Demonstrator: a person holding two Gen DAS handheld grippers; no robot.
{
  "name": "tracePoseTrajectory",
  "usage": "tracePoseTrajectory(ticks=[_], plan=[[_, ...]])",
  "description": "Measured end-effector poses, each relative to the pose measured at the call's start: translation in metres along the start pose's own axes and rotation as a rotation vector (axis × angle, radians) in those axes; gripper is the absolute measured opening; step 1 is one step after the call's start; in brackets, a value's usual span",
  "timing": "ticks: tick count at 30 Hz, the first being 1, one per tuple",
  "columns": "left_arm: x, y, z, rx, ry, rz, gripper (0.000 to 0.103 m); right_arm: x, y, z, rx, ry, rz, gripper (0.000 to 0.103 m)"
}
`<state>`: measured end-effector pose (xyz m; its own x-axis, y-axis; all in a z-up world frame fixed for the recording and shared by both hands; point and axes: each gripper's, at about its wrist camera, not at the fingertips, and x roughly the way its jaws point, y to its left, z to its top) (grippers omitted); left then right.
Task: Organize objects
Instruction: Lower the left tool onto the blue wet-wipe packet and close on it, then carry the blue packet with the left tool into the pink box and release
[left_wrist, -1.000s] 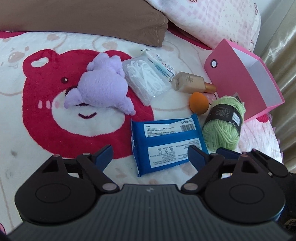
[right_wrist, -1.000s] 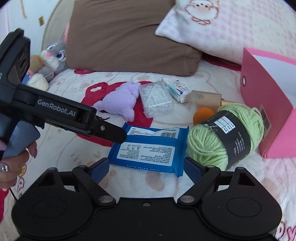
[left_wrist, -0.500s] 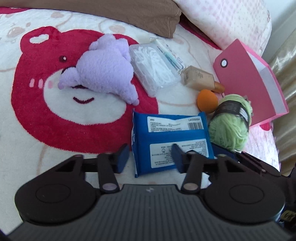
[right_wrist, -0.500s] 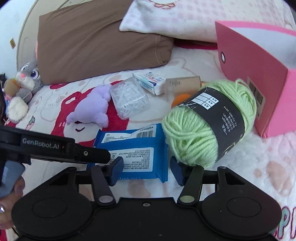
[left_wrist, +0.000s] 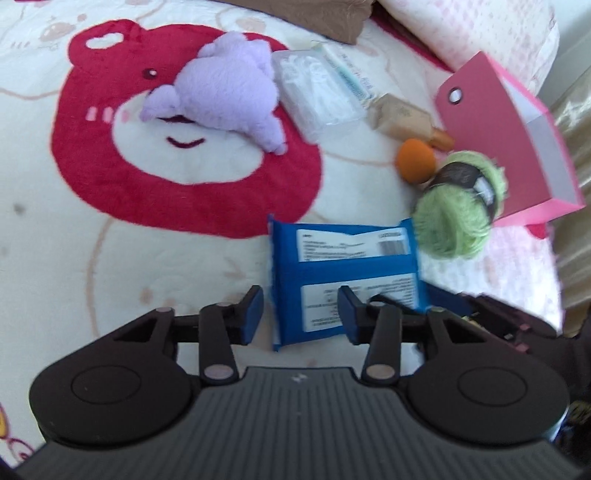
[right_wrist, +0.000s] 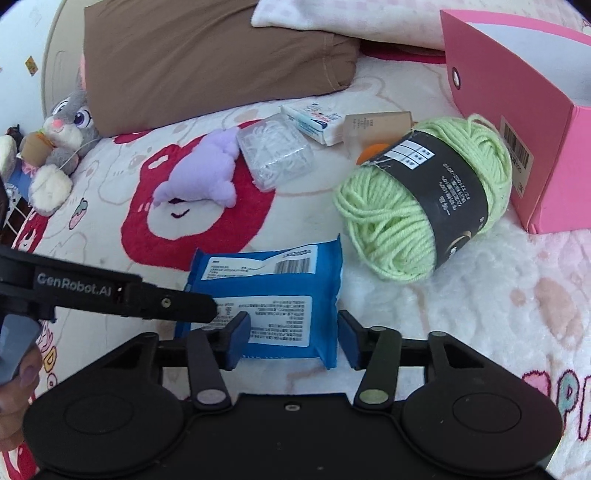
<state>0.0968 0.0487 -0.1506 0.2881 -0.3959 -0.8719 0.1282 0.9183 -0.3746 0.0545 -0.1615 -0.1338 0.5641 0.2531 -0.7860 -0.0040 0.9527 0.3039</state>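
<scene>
**Both grippers closing in on the wipes**

Left gripper (left_wrist: 301, 308) & right gripper (right_wrist: 291, 339) jaws narrowed from wide, then eased open a bit; nothing gripped. Blue wipes pack (right_wrist: 269, 295) lies flat on bed, near-centre, btwn both. Pink box (right_wrist: 517, 122) far right, prob the destination.

A cream bed blanket (right_wrist: 461, 306) printed with a red bear face (left_wrist: 122, 177). At its head lie a brown pillow (right_wrist: 207, 59) and a pink checked pillow (left_wrist: 480, 33). A grey rabbit plush (right_wrist: 62, 129) sits at the bed's far-left edge.
</scene>
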Motion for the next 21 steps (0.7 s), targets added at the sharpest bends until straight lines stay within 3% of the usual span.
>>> tracePoseTrajectory(ticks=[2, 4, 6, 10, 17, 21], plan=[[0.002, 0.006, 0.002, -0.013, 0.009, -0.014, 0.051, 0.004, -0.002, 0.000, -0.005, -0.003, 0.005, 0.062], [0.002, 0.013, 0.004, -0.072, 0.002, -0.080, 0.051, 0.005, 0.003, -0.003, -0.064, -0.016, 0.014, 0.051], [0.003, 0.011, 0.006, -0.083, -0.009, -0.140, 0.047, 0.004, 0.010, -0.004, -0.101, -0.025, 0.005, 0.048], [-0.001, -0.008, 0.004, -0.044, 0.001, -0.109, 0.043, 0.000, 0.011, -0.002, -0.100, -0.023, 0.017, 0.047], [-0.057, -0.036, 0.008, -0.025, -0.026, -0.176, 0.043, -0.055, 0.016, 0.014, -0.151, -0.078, 0.046, 0.048], [-0.077, -0.083, 0.025, 0.093, -0.014, -0.186, 0.043, -0.094, 0.006, 0.029, -0.176, -0.131, 0.006, 0.052]])
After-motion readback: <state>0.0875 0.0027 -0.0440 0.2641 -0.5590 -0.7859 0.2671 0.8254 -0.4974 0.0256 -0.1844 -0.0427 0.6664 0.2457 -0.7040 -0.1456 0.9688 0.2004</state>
